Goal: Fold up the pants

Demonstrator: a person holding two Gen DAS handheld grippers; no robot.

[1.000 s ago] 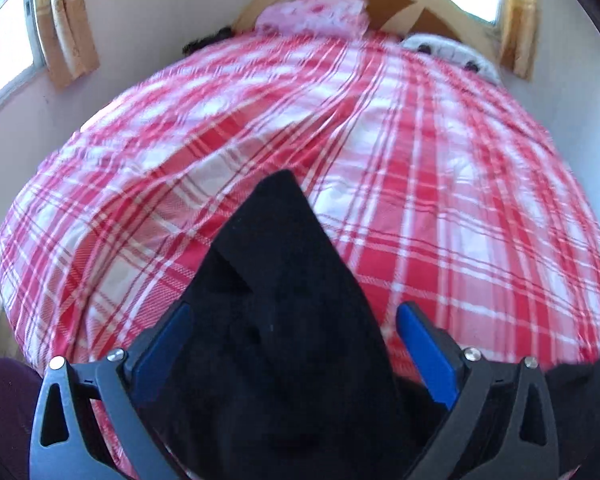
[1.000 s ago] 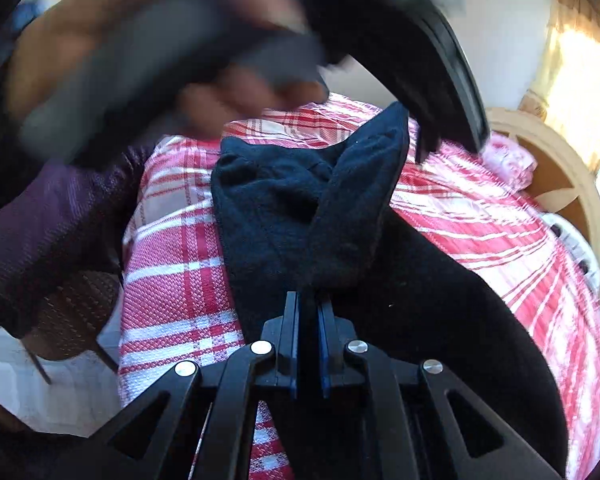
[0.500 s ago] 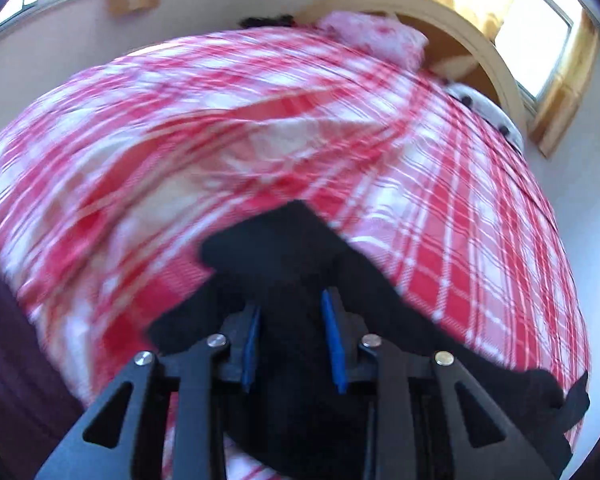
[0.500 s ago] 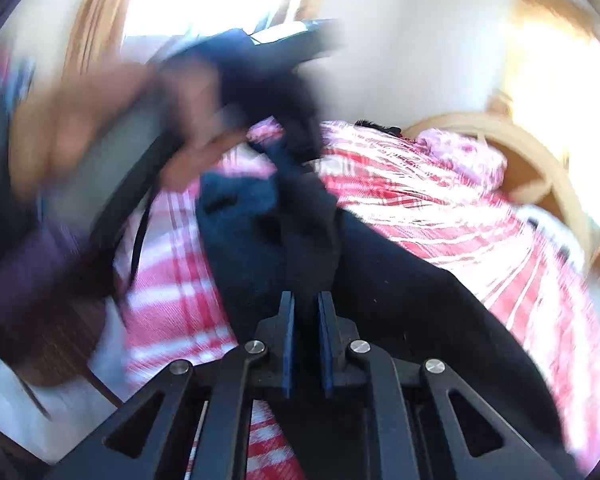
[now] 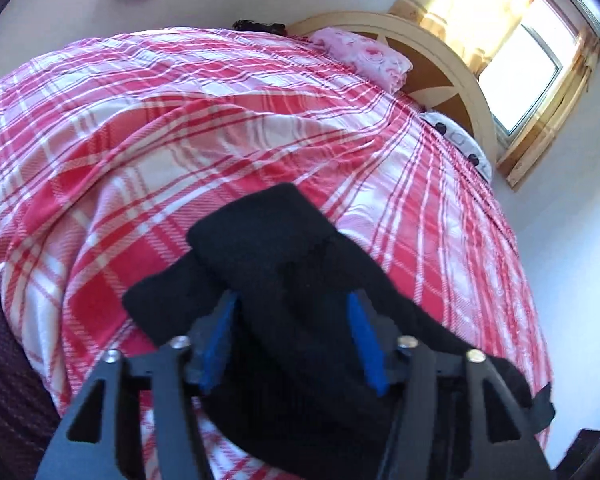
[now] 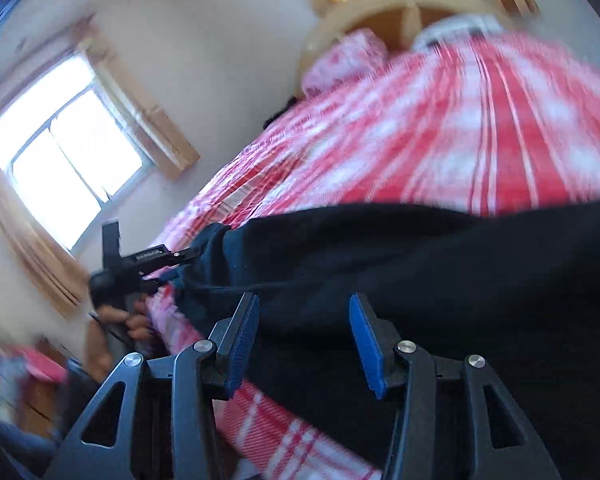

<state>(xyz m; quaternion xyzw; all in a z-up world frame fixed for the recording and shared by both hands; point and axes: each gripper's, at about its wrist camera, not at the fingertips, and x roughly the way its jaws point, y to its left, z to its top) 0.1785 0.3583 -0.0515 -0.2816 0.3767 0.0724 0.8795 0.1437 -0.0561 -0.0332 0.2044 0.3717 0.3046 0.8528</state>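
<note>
A: Item one, the pants [image 5: 300, 280]?
B: Black, soft fabric, lying on the bed [image 5: 180, 128] near its foot edge. In the left wrist view a folded, doubled end points toward the headboard [image 5: 440, 60]; the rest trails off to the lower right. In the right wrist view the same garment [image 6: 420, 264] spreads wide across the bed's edge.

A: Item two, the left gripper [image 5: 294, 336]?
B: Released. Its blue pads [image 5: 364, 340] stand apart on either side of the bunched fabric, with cloth lying between and over them. I cannot tell whether the pads touch the fabric. In the right wrist view this gripper [image 6: 172, 260] shows at the left end of the pants, held in a hand [image 6: 124, 320].

A: Item three, the right gripper [image 6: 304, 340]?
B: Also released. Jaws spread wide, blue pads [image 6: 240, 340] clear of each other, black fabric just ahead of and below them; nothing pinched.

A: Item four, bedding?
B: Red-and-white plaid cover [image 5: 120, 160], creased. One pink floral pillow [image 5: 364, 56] against the headboard; beside it a white item with dark spots [image 5: 460, 140], too small to identify.

A: Item five, room fixtures?
B: Bright window [image 5: 516, 80] behind the headboard with a yellow curtain [image 5: 472, 4]; a second window [image 6: 60, 168] with wooden trim on the side wall. The right wrist view is motion-blurred over the bedding.
</note>
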